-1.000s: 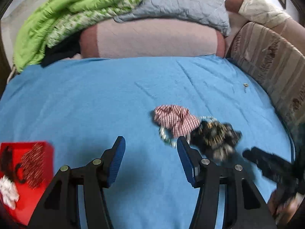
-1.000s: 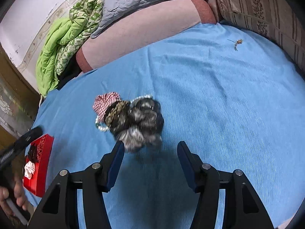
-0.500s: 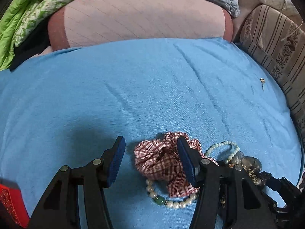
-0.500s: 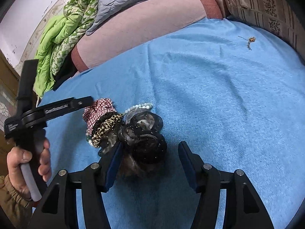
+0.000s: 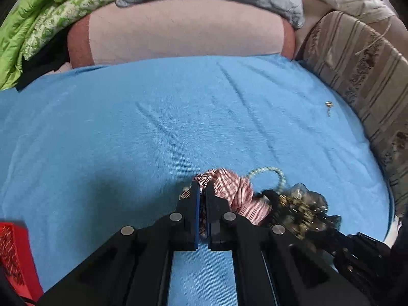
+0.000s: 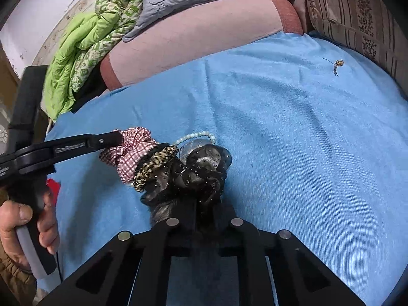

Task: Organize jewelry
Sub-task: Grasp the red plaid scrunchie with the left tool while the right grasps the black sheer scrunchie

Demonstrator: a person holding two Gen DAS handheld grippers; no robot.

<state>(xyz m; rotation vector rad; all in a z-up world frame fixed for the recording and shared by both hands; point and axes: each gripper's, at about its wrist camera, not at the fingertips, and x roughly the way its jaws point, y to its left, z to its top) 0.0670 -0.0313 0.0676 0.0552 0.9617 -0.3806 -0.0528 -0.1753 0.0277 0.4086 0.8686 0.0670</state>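
Observation:
A pile of hair ties and jewelry lies on the blue bedsheet [image 5: 127,132]. My left gripper [image 5: 202,191] is shut on the red-and-white checked scrunchie [image 5: 234,188], which also shows in the right wrist view [image 6: 130,150]. My right gripper [image 6: 201,204] is shut on the black sheer scrunchie [image 6: 201,170], seen at the right of the left wrist view [image 5: 303,204]. A leopard-print hair tie [image 6: 155,163] and a pale bead bracelet [image 6: 199,135] sit between them; the bracelet also shows in the left wrist view [image 5: 270,172].
A red box [image 5: 15,255] with jewelry sits at the lower left. A small earring [image 6: 338,64] lies alone far right on the sheet. Pink bolster [image 5: 183,30], green blanket [image 5: 46,7] and striped cushion [image 5: 369,76] border the bed.
Both grippers were open one second ago. The left moved onto the checked scrunchie and closed on it. The right moved onto the black scrunchie and closed on it.

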